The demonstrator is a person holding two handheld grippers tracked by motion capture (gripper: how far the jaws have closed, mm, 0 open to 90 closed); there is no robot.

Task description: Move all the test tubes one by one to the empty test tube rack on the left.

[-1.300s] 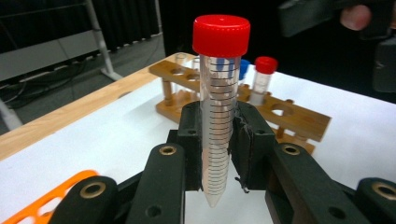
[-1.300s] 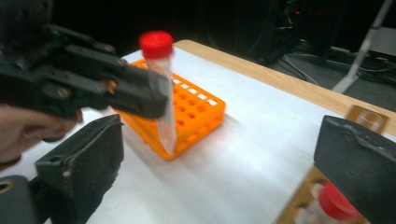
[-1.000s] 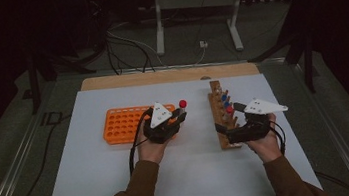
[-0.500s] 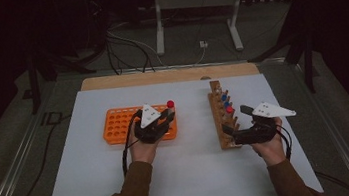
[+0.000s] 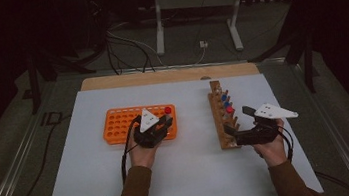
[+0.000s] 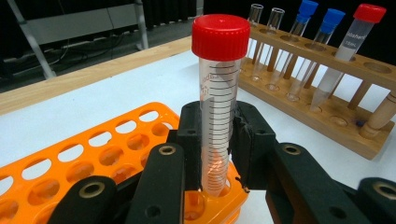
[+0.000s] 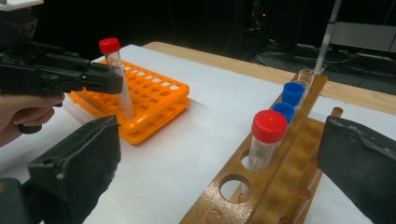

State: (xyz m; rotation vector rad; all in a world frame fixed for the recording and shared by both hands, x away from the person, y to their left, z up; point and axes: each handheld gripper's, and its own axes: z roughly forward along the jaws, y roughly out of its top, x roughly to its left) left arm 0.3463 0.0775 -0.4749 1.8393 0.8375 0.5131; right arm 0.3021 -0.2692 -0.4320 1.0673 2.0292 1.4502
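Observation:
A clear graduated tube with a red cap [image 6: 218, 93] stands upright between the jaws of my left gripper [image 6: 217, 140], which is shut on it. The tube's lower end sits in a hole at the near right corner of the orange rack [image 5: 120, 125]. In the high view the left gripper [image 5: 164, 123] is over that corner, with the red cap [image 5: 167, 110] above it. My right gripper [image 5: 238, 122] is open beside the wooden rack [image 5: 222, 122], jaws wide with nothing held between them. The wooden rack holds a red-capped tube [image 7: 268, 128] and two blue-capped tubes [image 7: 293, 93].
Two uncapped glass tubes [image 6: 264, 28] stand at the wooden rack's far end. The orange rack [image 6: 70, 163] has many unfilled holes. A wooden strip [image 5: 169, 75] borders the white table top [image 5: 192, 176] at the back, with cables and a stand's legs [image 5: 193, 20] on the floor beyond.
My left gripper has carried the red-capped tube leftward and down, from between the racks to the orange rack's corner. The right gripper has drawn back slightly from the wooden rack.

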